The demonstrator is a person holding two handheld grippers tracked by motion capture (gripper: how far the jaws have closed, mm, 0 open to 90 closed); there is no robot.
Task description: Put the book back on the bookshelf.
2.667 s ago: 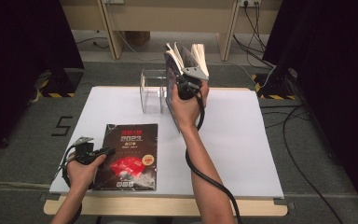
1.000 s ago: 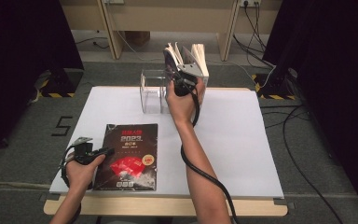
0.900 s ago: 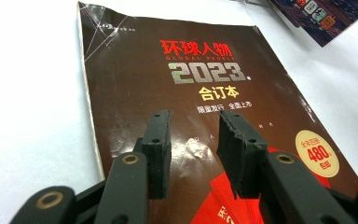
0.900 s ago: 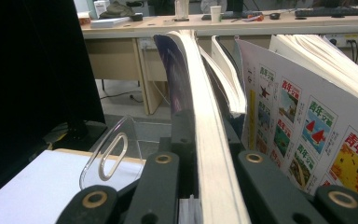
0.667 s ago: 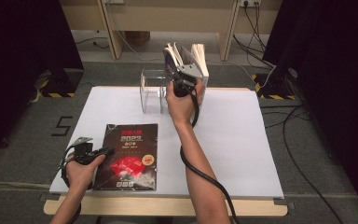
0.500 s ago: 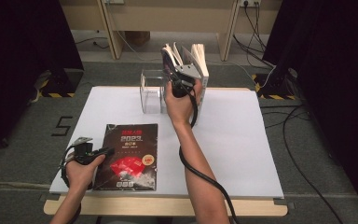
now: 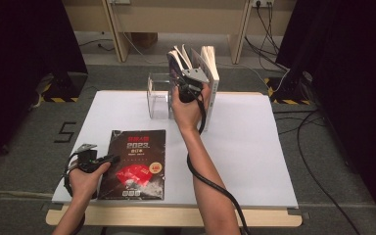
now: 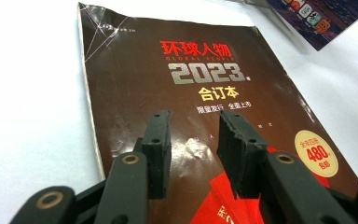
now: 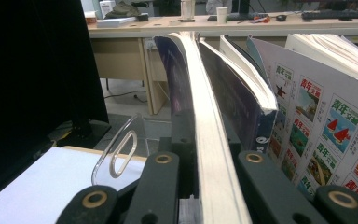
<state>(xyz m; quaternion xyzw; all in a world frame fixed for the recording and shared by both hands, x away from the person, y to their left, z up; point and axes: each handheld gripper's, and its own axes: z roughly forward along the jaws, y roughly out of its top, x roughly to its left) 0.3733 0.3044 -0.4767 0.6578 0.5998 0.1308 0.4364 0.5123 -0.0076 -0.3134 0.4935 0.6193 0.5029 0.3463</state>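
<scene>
L gripper sat at the near-left of the white worktop, in the person's left hand, its tips at the left edge of a dark brown magazine lying flat, cover up, w/ red title, silver "2023" and a yellow round sticker. In the left gripper view its fingers stood partly apart over the cover, nothing between them; can't tell if they touched the paper. Further right, at the worktop's far edge, a clear acrylic stand stood just left of a row of upright books. R gripper, in the right hand, had its fingers clamped on one upright book w/ a dark cover, pages facing the camera. Just right of it stood a blue-covered book, then a white-covered one w/ small pictures.
</scene>
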